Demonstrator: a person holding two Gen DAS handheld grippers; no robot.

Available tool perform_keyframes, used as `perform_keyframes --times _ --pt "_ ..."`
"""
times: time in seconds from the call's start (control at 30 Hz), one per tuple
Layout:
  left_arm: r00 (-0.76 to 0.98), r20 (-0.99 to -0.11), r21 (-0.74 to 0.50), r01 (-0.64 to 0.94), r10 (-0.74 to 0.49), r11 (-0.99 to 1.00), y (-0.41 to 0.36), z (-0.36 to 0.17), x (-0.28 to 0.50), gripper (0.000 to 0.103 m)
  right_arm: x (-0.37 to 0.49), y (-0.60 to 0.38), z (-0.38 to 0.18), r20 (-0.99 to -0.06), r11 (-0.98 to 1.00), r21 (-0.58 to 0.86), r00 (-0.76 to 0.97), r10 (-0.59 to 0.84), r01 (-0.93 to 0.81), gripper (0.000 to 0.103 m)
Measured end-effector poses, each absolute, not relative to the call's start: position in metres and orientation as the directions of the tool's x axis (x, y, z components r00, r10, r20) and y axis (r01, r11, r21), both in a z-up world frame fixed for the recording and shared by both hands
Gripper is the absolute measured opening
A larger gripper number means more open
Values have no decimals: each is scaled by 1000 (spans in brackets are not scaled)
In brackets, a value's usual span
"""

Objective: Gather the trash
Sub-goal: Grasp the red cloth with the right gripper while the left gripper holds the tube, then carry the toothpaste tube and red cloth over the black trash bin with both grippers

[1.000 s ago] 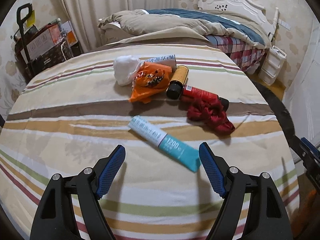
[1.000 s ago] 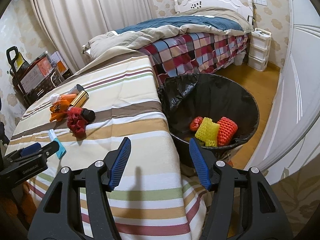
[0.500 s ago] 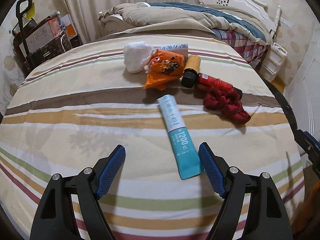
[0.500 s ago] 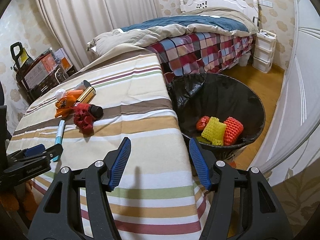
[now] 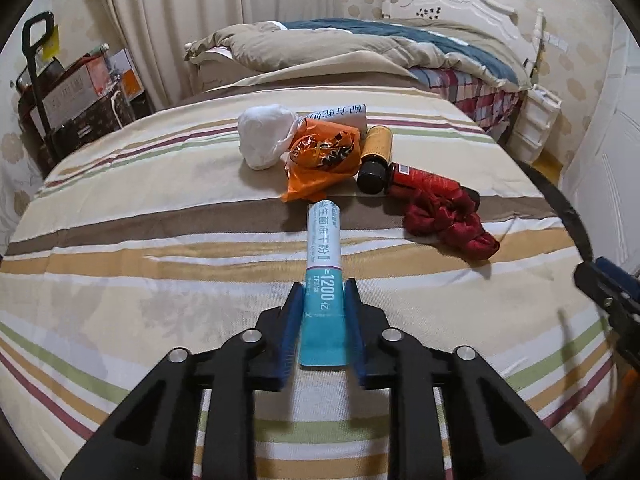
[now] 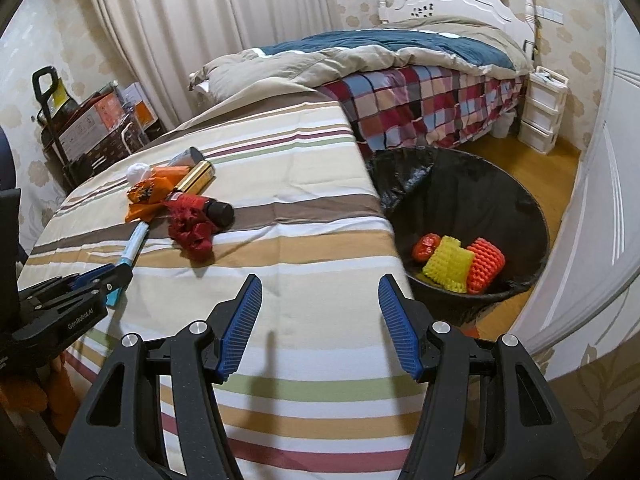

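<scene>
Since the earlier frame the left gripper (image 5: 323, 300) has been closed onto the teal-and-white tube (image 5: 323, 256), now clamped at its teal end, lying on the striped cover (image 5: 160, 280). The right gripper (image 6: 320, 320) is held half open, empty, over bare cover beside the black bin (image 6: 472, 200) past the edge

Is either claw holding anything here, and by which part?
Left claw grips the teal-and-white packet by its teal end. Right claw is open, holding nothing.
</scene>
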State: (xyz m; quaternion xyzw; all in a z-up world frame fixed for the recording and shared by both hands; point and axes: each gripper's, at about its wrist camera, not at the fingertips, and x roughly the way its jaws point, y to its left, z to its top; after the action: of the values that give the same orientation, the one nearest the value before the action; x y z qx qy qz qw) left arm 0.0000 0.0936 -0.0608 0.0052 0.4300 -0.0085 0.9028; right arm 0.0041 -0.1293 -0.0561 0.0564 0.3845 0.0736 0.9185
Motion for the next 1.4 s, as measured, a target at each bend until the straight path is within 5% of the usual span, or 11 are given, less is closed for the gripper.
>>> perform_keyframes --times 0.6,0.83,0.9,1.4 --pt "661 -750 24 -25 35 999 134 -57 -2 20 40 -39 -60 -739 953 115 617 270 -279 58" --pt "668 -743 15 -44 40 999 146 -55 -5 20 51 -20 -65 -763 949 93 590 263 -301 42" --pt "668 -743 8 -46 37 999 147 -55 -5 20 50 -16 -65 -764 949 78 593 254 -306 27" --pt "696 -717 3 -31 24 1000 139 -48 -15 20 25 -31 -49 -720 950 88 640 268 -298 21"
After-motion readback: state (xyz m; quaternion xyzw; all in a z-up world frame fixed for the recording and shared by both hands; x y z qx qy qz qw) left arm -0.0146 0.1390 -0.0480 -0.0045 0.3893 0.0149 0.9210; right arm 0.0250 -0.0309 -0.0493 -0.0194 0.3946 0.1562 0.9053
